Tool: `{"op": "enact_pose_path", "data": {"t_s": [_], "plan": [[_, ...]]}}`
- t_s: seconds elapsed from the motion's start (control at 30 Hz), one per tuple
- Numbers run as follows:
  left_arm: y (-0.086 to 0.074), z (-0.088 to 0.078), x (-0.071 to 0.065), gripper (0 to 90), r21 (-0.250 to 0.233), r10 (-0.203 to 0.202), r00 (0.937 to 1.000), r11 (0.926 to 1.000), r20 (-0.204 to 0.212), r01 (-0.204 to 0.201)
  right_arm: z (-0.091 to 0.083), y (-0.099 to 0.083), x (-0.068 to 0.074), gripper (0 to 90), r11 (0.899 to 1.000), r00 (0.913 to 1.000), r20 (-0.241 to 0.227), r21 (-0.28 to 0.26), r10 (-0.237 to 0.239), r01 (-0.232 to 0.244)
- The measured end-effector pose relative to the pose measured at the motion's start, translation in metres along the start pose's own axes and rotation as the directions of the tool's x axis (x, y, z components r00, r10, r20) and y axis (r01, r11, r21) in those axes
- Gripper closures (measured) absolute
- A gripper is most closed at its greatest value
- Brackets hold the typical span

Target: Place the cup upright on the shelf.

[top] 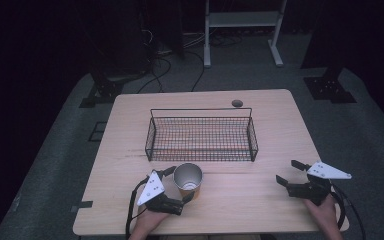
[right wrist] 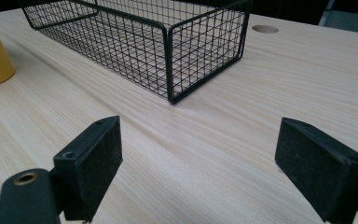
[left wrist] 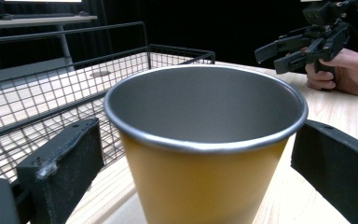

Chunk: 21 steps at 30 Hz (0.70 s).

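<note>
— Tongs first: how do they stand?

— Left tongs point(top: 174, 186) are spread wide with the cup point(top: 188, 181) between the jaws; in the left gripper view a jaw stands on each side of the cup point(left wrist: 205, 140) with a gap on both sides, so nothing is gripped yet. Right tongs point(top: 291, 173) are also wide and hold nothing, low over bare wood at the near right.

— Where does the cup sit?

— Upright on the tabletop point(top: 250, 200), near edge, left of centre, mouth up, so its long axis is vertical. It stands just in front of the wire basket point(top: 201, 136), close but apart.

— Which hand is nearer?

— Left, plainly; its jaws already flank the cup. The right tongs are well apart from it, off to the right.

— So what does the next move turn on?

— My guess: the jaws only need to close sideways on the cup wall. The basket then lies straight beyond, farther from the person.

— Count?

— One cup, one basket, two tongs, and one round hole point(top: 237, 103) in the tabletop behind the basket.
</note>
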<state>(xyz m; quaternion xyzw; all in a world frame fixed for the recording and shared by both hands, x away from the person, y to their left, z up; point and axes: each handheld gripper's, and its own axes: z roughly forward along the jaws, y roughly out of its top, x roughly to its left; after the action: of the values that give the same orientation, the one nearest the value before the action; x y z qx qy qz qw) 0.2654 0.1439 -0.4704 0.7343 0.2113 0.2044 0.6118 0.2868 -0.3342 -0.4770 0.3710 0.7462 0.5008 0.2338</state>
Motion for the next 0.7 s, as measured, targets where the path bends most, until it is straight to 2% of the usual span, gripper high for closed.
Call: {"op": "enact_pose_path", "data": {"t_s": [0.1, 0.47, 0.7], "plan": [[0.0, 0.003, 0.0, 1.4, 0.012, -0.008, 0.9999, 0.9999, 0.009, 0.008, 0.0, 0.0, 0.0, 13.7, 1.0, 1.0, 0.0, 0.0, 0.001, -0.001], [0.0, 0.016, 0.004, 1.4, 0.035, -0.032, 0.9995, 0.9989, -0.005, 0.033, 0.0, 0.0, 0.0, 13.7, 1.0, 1.0, 0.0, 0.002, -0.002, 0.002], [0.002, 0.022, 0.002, 2.6, 0.043, -0.018, 0.9998, 0.9989, -0.002, 0.018, 0.0, 0.0, 0.0, 13.7, 1.0, 1.0, -0.001, 0.003, -0.003, 0.003]]}}
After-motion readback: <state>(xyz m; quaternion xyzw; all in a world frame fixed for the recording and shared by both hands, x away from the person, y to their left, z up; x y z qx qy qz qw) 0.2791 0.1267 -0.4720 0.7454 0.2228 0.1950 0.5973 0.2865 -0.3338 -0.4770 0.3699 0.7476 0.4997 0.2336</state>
